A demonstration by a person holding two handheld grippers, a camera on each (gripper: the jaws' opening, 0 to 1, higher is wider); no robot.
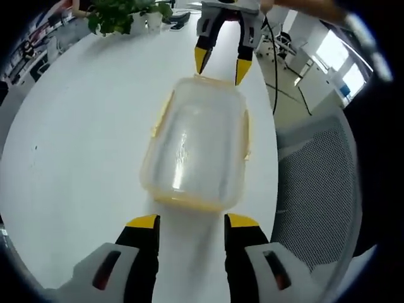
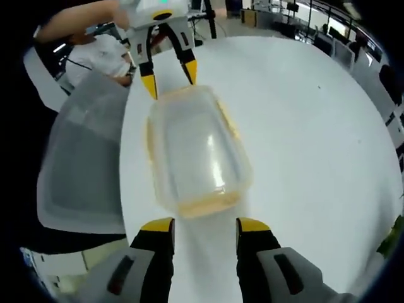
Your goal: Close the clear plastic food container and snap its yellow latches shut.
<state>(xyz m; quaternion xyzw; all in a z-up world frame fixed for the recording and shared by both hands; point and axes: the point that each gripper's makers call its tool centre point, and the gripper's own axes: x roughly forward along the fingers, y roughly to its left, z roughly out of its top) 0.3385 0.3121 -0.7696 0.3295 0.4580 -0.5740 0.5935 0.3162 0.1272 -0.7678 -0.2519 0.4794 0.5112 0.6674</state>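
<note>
The clear rectangular plastic food container with yellow latches [image 1: 197,144] [image 2: 196,149] is lying on the round white table [image 1: 76,139] [image 2: 315,126], its long axis running between your grippers. Your left gripper [image 1: 189,222] [image 2: 169,77] and right gripper [image 2: 205,223] [image 1: 222,64] are facing its short ends, jaws spread, gripping nothing.

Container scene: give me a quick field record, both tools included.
container: clear plastic container, lid on, lying on the white table
latches: yellow latches along the sides; snapped or not, cannot tell
left tool: left tool open, at one short end, not touching
right tool: right tool open, at the opposite end
beside table: mesh chair
background: potted plant
</note>
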